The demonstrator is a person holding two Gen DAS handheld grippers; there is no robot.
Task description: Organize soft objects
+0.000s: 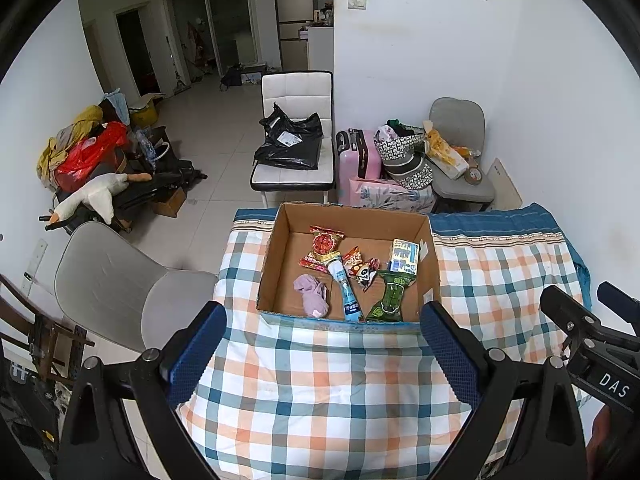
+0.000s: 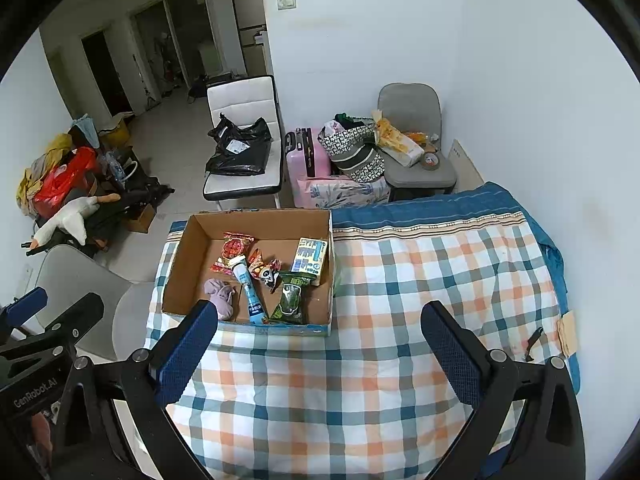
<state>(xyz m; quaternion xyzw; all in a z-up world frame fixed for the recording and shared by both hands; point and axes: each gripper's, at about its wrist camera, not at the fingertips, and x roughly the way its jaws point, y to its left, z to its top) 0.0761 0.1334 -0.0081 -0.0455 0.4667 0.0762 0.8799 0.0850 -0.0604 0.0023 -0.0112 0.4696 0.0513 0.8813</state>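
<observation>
The left gripper [image 1: 322, 354] and the right gripper [image 2: 320, 354] both hang spread wide and empty over the checked quilt [image 2: 360, 380]. At twelve o'clock of the left one, the shallow brown cardboard box [image 1: 276, 252] already holds the crumpled lilac cloth [image 1: 314, 294] and the snack packets [image 1: 360, 270]. Nothing loose shows outside it, so the sorting looks nearly finished.

Left hand-held gripper [image 1: 324, 354]: jaws spread wide, nothing between the blue textured pads [image 1: 198, 354], tilted forward and down. Right hand-held gripper [image 2: 320, 354]: same state, jaws wide apart, pads [image 2: 450, 354] bare, same downward tilt. The two sit side by side, close, roughly level; each shows at the edge of the other's wrist view. Neither touches anything.
</observation>
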